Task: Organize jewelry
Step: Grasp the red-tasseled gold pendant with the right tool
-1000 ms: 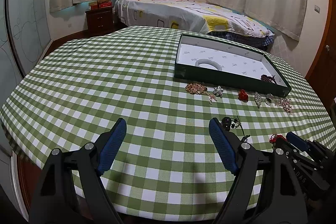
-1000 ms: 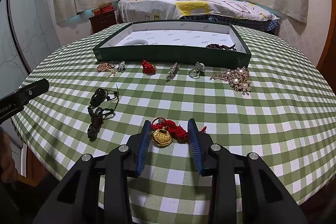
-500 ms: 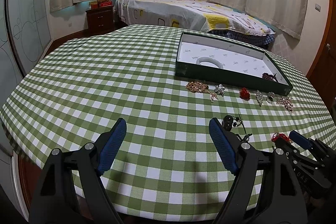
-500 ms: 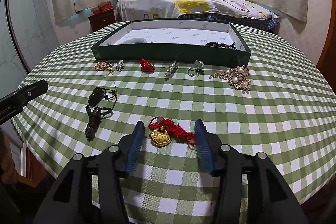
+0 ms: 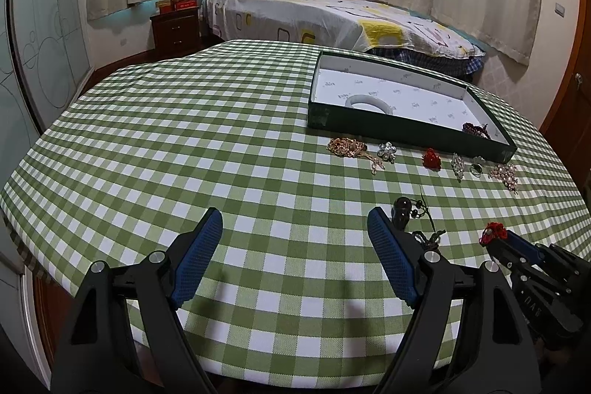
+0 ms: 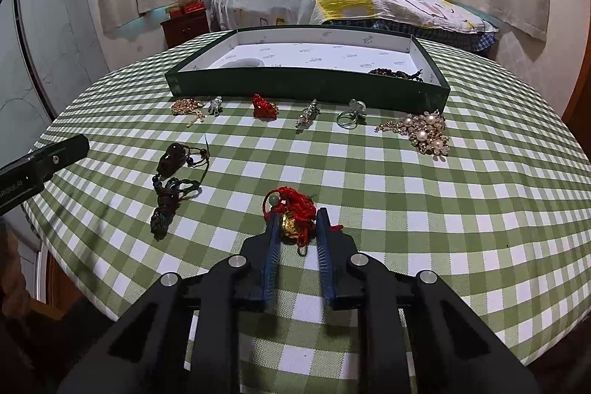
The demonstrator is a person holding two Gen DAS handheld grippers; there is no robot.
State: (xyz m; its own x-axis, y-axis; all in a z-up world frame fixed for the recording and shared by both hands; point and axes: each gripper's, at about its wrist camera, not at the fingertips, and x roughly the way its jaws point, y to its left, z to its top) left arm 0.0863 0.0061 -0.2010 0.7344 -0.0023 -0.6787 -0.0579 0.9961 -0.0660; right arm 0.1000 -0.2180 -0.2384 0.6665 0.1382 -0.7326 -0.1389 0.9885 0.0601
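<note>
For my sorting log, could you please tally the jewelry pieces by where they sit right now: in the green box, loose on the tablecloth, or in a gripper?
In the green box: 2, the white bangle and the dark bead bracelet.
Loose on the tablecloth: 7.
Between the right gripper fingers: 1, the gold pendant on red cord.
In the open left gripper: 0.
Total: 10.

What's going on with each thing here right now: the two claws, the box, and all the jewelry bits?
Left gripper: open wide, holding nothing.
Right gripper: shut on the red cord gold charm.
Green tray: open, no lid, on the table.
White bangle: lying in the tray.
Dark bead bracelet: lying in the tray's corner.
Black cord necklace: loose on the cloth.
Pearl brooch, ring, red flower: on the cloth, outside the tray.
</note>
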